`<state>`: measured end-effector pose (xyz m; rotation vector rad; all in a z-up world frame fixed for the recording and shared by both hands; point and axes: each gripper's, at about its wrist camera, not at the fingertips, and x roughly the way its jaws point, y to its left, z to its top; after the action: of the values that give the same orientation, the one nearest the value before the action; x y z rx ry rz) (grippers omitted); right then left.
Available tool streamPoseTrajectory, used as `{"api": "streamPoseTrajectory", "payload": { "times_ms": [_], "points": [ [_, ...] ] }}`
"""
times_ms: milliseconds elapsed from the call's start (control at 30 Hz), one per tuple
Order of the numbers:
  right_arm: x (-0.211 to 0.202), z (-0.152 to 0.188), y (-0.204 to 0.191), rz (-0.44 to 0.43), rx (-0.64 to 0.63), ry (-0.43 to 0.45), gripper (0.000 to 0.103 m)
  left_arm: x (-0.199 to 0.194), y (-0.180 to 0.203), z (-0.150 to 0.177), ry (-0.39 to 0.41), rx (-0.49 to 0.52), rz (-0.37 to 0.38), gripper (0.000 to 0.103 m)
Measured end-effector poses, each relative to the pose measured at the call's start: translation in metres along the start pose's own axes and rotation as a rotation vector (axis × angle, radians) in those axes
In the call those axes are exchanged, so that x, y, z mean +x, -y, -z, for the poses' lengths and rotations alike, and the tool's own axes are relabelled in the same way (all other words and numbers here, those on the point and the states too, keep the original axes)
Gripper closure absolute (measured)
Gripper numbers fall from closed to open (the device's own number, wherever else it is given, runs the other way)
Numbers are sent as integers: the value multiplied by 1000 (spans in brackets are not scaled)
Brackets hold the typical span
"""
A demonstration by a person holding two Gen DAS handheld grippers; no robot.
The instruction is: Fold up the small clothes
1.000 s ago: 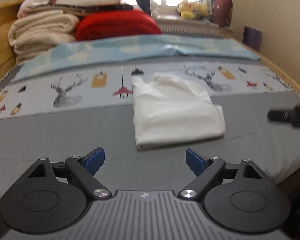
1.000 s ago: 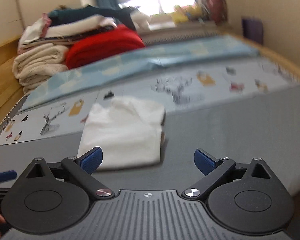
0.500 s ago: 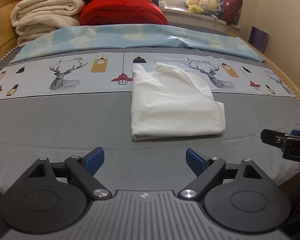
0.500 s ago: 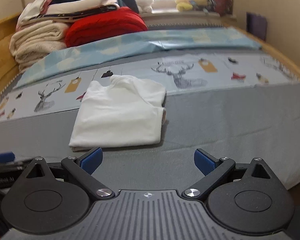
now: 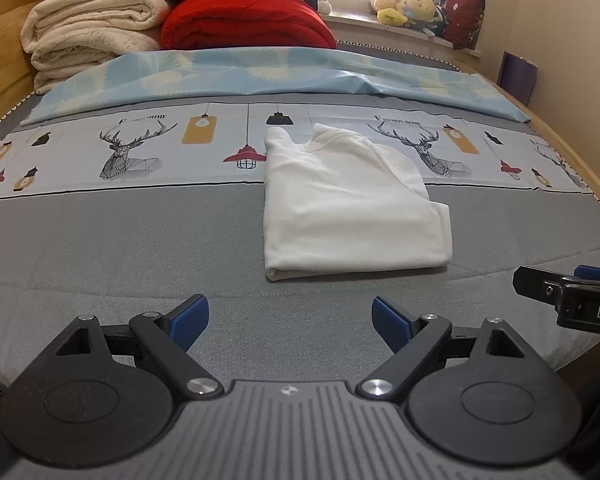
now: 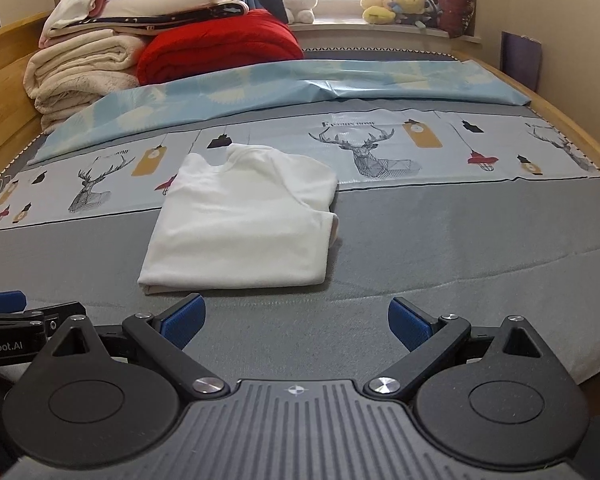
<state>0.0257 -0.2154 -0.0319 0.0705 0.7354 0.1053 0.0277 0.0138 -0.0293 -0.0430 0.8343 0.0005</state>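
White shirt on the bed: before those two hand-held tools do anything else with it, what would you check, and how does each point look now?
1. White shirt folded into a neat block: ok.
2. Shirt lying flat on the bed: ok.
3. Left gripper open, holding nothing: ok.
4. Right gripper open, holding nothing: ok.
5. Both grippers short of the shirt, not touching it: ok.
6. Layers underneath smooth: cannot tell.

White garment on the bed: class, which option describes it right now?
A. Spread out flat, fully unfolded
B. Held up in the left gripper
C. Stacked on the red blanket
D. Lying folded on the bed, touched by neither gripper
D: the white garment lies folded on the bed, with the left gripper and right gripper both open and short of it.
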Motion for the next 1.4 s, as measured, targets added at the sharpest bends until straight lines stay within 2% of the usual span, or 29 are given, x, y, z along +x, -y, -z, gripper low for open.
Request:
{"api": "streamPoseTrajectory", "payload": {
  "times_ms": [1400],
  "points": [
    [-1,0,-2,-5,-2,3,5,-1,-2,-1,10,11,8,11]
  ]
}}
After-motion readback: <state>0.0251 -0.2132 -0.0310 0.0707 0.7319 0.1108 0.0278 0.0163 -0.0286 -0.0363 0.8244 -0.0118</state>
